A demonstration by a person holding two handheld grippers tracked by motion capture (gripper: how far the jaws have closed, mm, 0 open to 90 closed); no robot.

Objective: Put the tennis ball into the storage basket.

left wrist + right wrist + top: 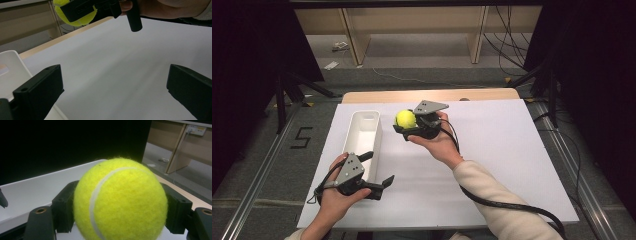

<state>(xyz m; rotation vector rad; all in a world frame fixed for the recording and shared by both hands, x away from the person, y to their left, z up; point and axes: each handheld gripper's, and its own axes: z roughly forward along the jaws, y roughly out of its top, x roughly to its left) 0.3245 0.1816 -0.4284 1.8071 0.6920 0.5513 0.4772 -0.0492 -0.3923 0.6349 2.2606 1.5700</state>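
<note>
Your right claw (404,122) sits just above the middle of the high view, closed on the tennis ball (405,118), which it holds off the white tabletop (492,150) just to the right of the far end of the white bin (363,137). In the right gripper view the tennis ball (120,200) takes up the centre and lower part of the frame, its white seam curving from the upper middle down the left side, and a black jaw presses against it on each side; the white wall of the bin (37,187) runs across the left behind it. Your left claw (379,170) is in the lower left of the high view, resting low at the near end of the bin, with its jaws spread wide and nothing between them; one jaw tip lies over the bin's right rim and the other points out over the tabletop. In the left gripper view the two jaws stand far apart at the lower left and lower right corners over bare tabletop (112,70), a corner of the bin (12,65) shows at the left edge, and the ball (75,12) in your right claw (77,10) appears at the top left.
</note>
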